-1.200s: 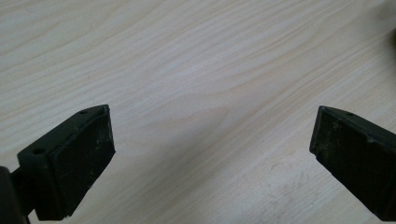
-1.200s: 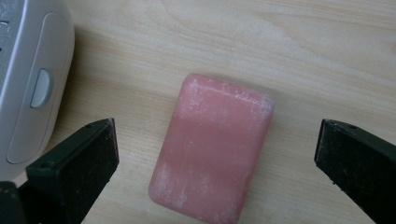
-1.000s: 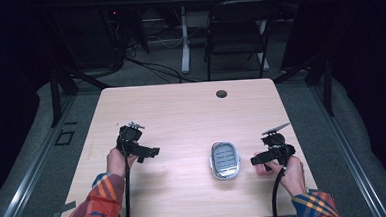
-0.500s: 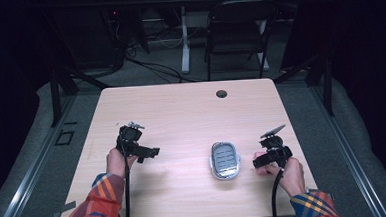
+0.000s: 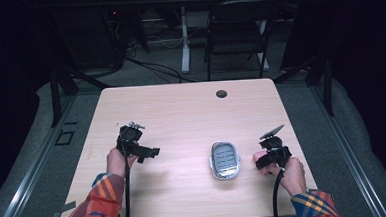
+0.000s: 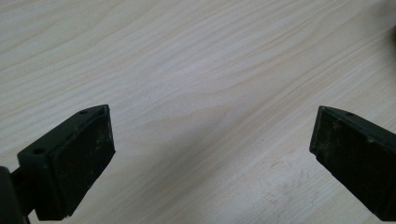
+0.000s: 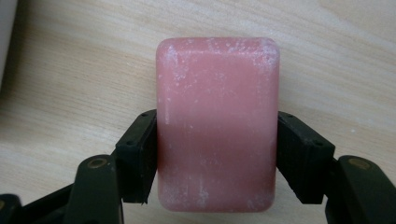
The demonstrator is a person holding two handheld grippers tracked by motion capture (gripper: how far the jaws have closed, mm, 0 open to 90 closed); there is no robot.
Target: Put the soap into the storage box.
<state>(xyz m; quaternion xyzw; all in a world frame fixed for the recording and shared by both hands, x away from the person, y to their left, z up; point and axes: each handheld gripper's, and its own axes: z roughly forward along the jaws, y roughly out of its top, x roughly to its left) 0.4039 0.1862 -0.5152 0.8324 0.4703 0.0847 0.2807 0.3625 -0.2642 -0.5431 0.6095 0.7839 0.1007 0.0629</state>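
**Gripping the pink soap beside the dish**

Looking down from the high view, we see the wooden table (image 5: 181,114) with a grey soap dish (image 5: 224,160) lying toward its near right part. Our right gripper (image 5: 261,157) sits just right of the dish, apart from it, with a bit of pink showing at its tip. Our left gripper (image 5: 148,153) hovers well to the left over bare wood, pointing toward the dish. Plaid sleeves come in from the bottom edge. A small round hole (image 5: 222,93) marks the table's far side, and a dark chair (image 5: 236,33) stands beyond it.

From the left gripper view, we find the left gripper (image 6: 212,154) with its jaws spread wide, nothing between them, only pale wood grain beneath.

From the right gripper view, our right gripper (image 7: 217,156) has just been closing, and its jaws now press on both long sides of a pink bar of soap (image 7: 217,121). The bar looks dusted with white flecks and lies over the tabletop, its far end reaching past the pads.
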